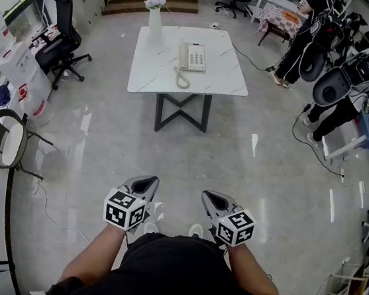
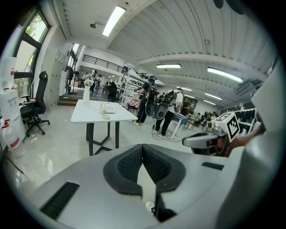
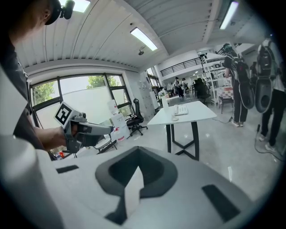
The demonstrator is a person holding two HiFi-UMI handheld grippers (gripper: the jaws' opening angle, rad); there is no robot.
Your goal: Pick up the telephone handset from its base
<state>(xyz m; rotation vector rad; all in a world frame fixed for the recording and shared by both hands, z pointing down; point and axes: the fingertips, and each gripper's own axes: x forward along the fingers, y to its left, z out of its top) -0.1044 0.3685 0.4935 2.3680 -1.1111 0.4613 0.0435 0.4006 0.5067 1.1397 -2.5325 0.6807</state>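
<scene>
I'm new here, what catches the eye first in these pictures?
Low in the head view, the left tool and right tool, each with a black-and-white marker cube, point forward, shut and empty. Beyond them stands a white table with a cream telephone and a vase of flowers.

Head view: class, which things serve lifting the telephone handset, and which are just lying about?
For the job: telephone, its handset, white table, left gripper, right gripper.
Lying about: flower vase, black office chair.
</scene>
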